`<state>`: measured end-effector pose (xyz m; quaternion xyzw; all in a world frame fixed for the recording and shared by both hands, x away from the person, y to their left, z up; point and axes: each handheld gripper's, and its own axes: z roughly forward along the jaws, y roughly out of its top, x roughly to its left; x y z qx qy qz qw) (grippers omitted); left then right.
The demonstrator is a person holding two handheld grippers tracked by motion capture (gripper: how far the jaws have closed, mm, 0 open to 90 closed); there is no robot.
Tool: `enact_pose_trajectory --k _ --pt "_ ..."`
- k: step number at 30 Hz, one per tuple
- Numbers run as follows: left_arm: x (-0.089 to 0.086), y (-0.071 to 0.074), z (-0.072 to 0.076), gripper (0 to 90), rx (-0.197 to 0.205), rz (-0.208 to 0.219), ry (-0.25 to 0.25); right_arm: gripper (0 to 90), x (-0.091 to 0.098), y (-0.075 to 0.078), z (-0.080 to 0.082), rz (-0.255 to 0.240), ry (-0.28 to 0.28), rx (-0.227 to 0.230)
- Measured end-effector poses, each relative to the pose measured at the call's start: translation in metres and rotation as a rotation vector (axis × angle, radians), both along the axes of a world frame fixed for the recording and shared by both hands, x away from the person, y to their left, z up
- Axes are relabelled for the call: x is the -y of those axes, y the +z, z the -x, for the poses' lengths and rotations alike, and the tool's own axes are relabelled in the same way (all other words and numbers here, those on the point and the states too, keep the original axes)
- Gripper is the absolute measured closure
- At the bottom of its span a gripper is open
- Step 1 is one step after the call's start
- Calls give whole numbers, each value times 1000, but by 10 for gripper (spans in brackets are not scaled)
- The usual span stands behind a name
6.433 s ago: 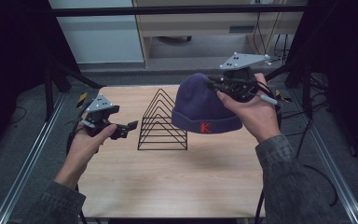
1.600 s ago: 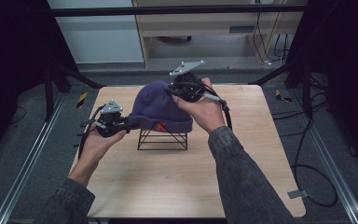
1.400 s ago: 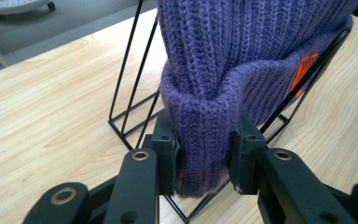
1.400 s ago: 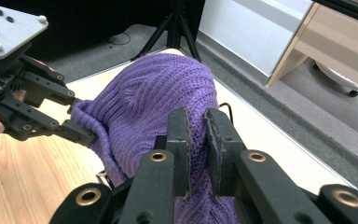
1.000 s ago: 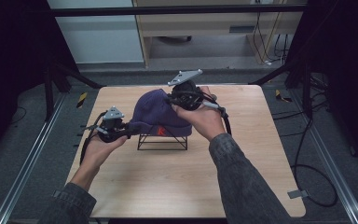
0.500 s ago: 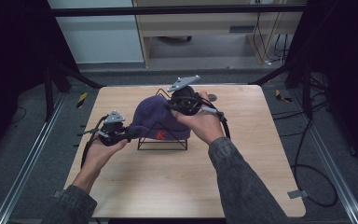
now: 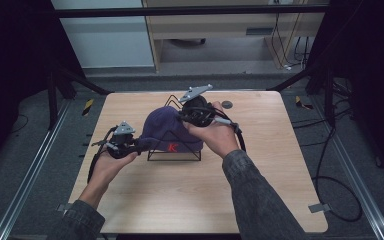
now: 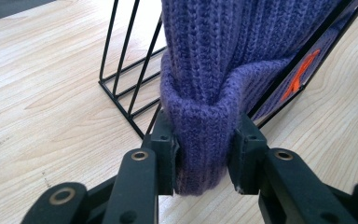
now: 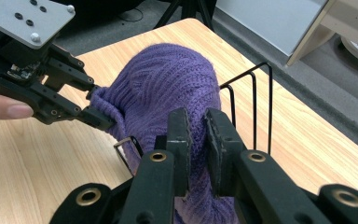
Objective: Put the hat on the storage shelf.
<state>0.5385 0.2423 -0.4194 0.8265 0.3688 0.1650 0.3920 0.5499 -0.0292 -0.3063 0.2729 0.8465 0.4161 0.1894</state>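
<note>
A purple knit beanie [image 7: 167, 132] with an orange letter on its cuff sits draped over a black wire rack [image 7: 175, 150] of triangular dividers standing on the wooden bench [image 7: 260, 190]. The left claw [image 8: 204, 158] is clamped on a bunched fold of the beanie's ribbed cuff, low beside the rack's base wires. The right claw [image 9: 196, 135] is pinched tight on the knit at the opposite side of the beanie, up near the rack's top, with the left claw facing it across the crown. A small dark disc [image 7: 226, 105] lies on the bench beyond the right claw.
</note>
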Motion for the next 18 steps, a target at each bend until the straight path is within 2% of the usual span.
enact_pose_trajectory --k 9,12,18 --pt "-2 -8 0 654 -16 -1 13 803 -2 -7 1 12 3 -11" --pt "-4 -12 0 649 -21 14 16 802 -4 -9 1 13 5 -19" --pt "-6 -14 1 636 -26 12 19 799 -7 -11 1 21 4 -22"
